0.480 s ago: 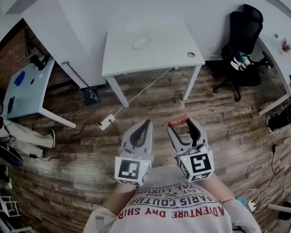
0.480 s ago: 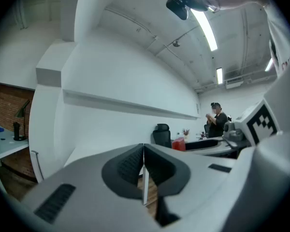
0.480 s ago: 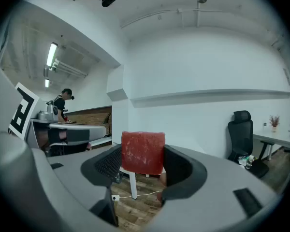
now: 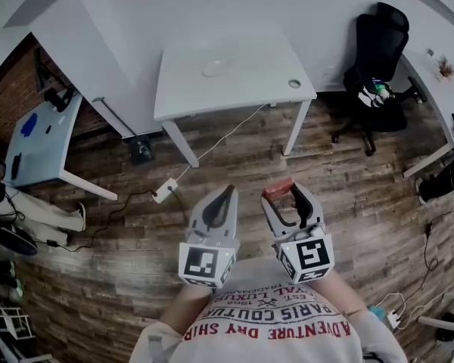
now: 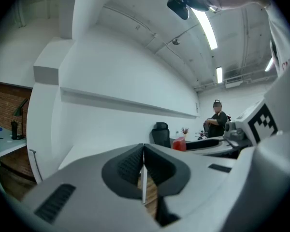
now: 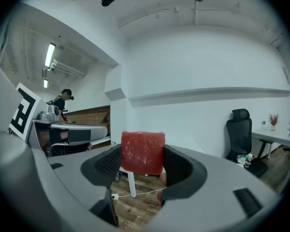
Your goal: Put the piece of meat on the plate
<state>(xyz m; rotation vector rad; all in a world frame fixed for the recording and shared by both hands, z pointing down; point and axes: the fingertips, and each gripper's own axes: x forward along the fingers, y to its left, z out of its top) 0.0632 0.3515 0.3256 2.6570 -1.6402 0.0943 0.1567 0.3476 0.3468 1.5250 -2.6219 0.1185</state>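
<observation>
Red, rough-grained and squarish, the piece of meat sits clamped between the ribbed fingers of the right gripper, well short of the white flat-topped bench. A round pale plate lies near the bench's middle. The left gripper, also short of the bench, has its fingers pressed together, empty.

The red rectangular piece of meat covers the pad faces of the right gripper, so their contact with it cannot be seen. Far ahead of that gripper, the small pale round plate on the white rectangular table is too faint for detail. Off to its right, coloured items on the black office chair are too small to identify. The person's grey printed shirt runs off the bottom edge.
</observation>
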